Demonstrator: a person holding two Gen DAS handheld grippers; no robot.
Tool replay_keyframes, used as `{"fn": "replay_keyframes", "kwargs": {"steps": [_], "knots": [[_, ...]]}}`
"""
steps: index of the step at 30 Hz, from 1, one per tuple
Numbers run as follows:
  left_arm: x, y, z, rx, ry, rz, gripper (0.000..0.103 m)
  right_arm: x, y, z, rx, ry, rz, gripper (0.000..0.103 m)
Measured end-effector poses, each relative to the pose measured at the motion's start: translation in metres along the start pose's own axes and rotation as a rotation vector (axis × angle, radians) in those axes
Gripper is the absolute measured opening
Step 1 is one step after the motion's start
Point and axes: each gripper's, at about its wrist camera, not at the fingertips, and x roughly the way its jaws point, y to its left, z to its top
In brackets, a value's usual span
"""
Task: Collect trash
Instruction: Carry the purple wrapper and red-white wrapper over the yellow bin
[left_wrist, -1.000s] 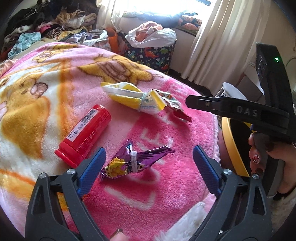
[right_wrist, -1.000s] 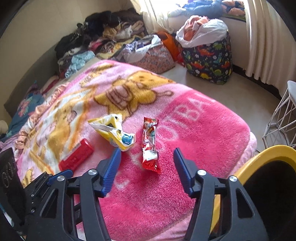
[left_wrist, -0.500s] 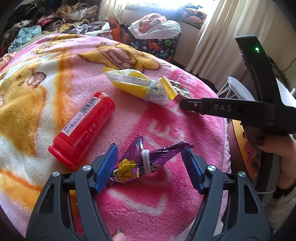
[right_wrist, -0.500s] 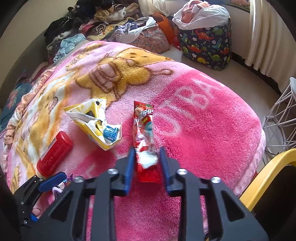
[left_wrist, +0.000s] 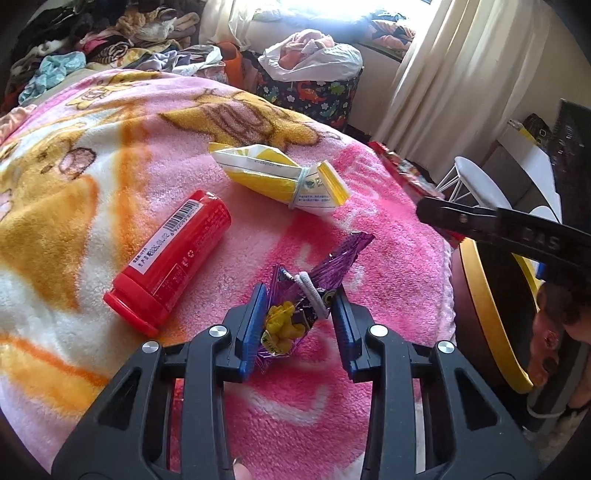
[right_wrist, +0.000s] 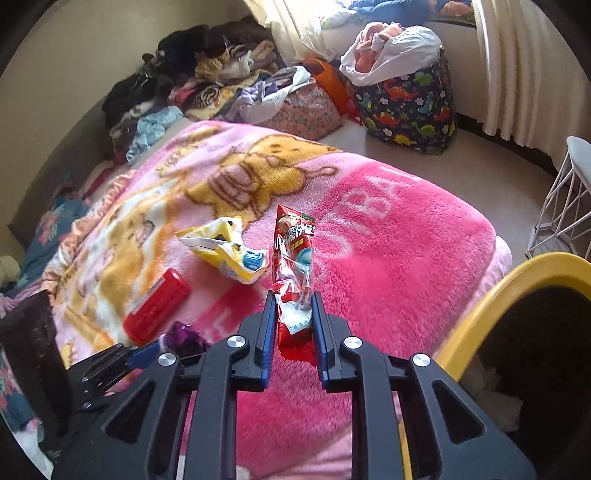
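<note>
A red wrapper (right_wrist: 293, 284) is clamped lengthwise in the right gripper (right_wrist: 294, 325), with the yellow-rimmed bin (right_wrist: 480, 306) just beside; a purple wrapper (left_wrist: 303, 299) is pinched in the left gripper (left_wrist: 300, 325).

Left wrist view: close above the pink blanket (left_wrist: 369, 398), facing forward along the fingers toward curtains at upper right. Right wrist view: slightly higher and farther back, facing the clothes pile at upper left. Shared by both: red canister (left_wrist: 170, 258) (right_wrist: 157, 310), yellow wrapper (left_wrist: 280, 175) (right_wrist: 225, 249), dinosaur-print bag (left_wrist: 314, 94) (right_wrist: 410, 107).
</note>
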Motion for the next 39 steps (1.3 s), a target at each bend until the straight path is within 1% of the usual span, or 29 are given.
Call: {"fn": "replay_keyframes", "kwargs": {"steps": [7, 17, 29, 39], "knots": [[-0.010, -0.013, 0.006, 0.025, -0.030, -0.010, 0.028, -0.027, -0.005, -0.007, 0.029, -0.046, 0.016, 0.018], [-0.023, -0.043, 0.018, 0.075, -0.073, -0.046, 0.028, -0.063, -0.033, -0.016, 0.088, -0.105, 0.005, 0.018], [-0.030, -0.085, 0.025, 0.142, -0.100, -0.100, 0.028, -0.093, -0.063, -0.030, 0.150, -0.151, -0.034, 0.018], [-0.029, -0.109, 0.024, 0.185, -0.104, -0.132, 0.028, -0.109, -0.078, -0.042, 0.192, -0.174, -0.054, 0.018]]}}
